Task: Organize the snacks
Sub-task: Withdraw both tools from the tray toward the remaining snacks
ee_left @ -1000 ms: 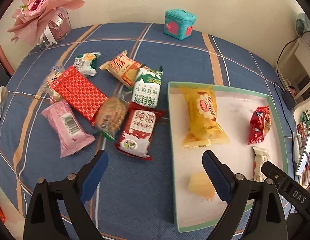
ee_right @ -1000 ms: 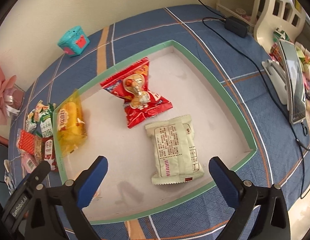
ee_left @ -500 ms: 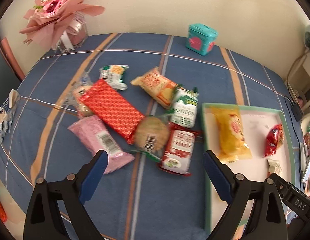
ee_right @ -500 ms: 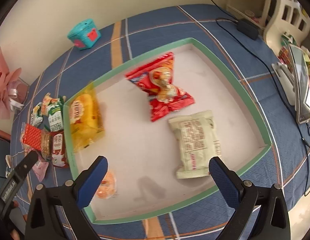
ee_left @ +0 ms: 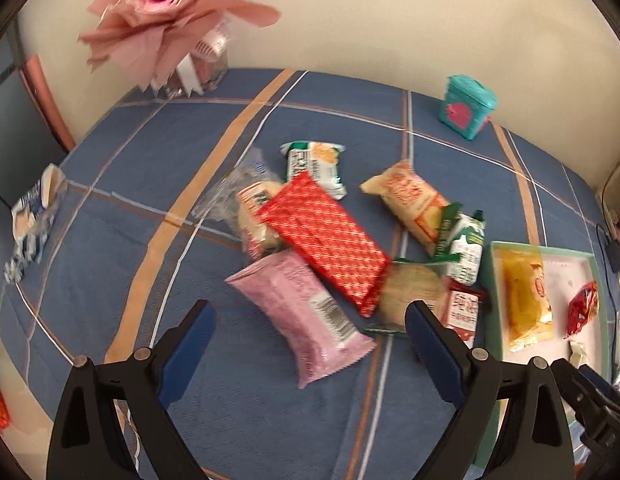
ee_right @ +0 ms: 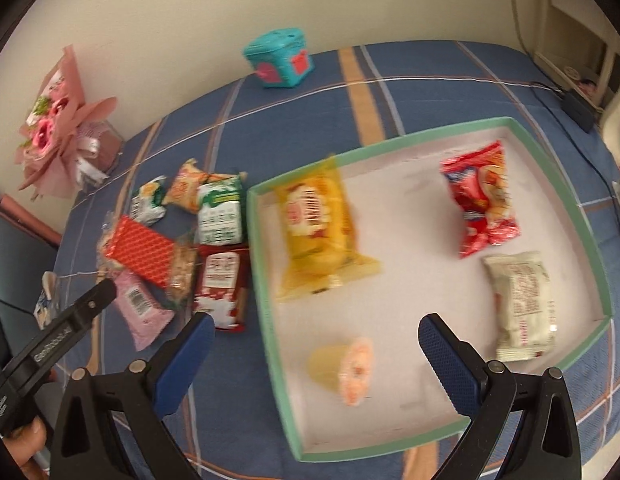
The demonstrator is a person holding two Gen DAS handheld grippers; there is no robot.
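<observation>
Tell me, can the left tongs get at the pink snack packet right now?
Probably yes. The left tongs are open and empty, the pink snack packet lies between them, and only its far end is tucked under the red packet.

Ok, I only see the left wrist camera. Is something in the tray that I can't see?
Observer: Yes, a little jelly cup lies on its side in the tray, near the front left corner.
Operator: And the other side, holding anything?
Observer: No, the right gripper is open and empty.
Operator: How many snacks are in there?
Observer: Four: the cup, a yellow packet, a red packet and a whitish packet.
</observation>
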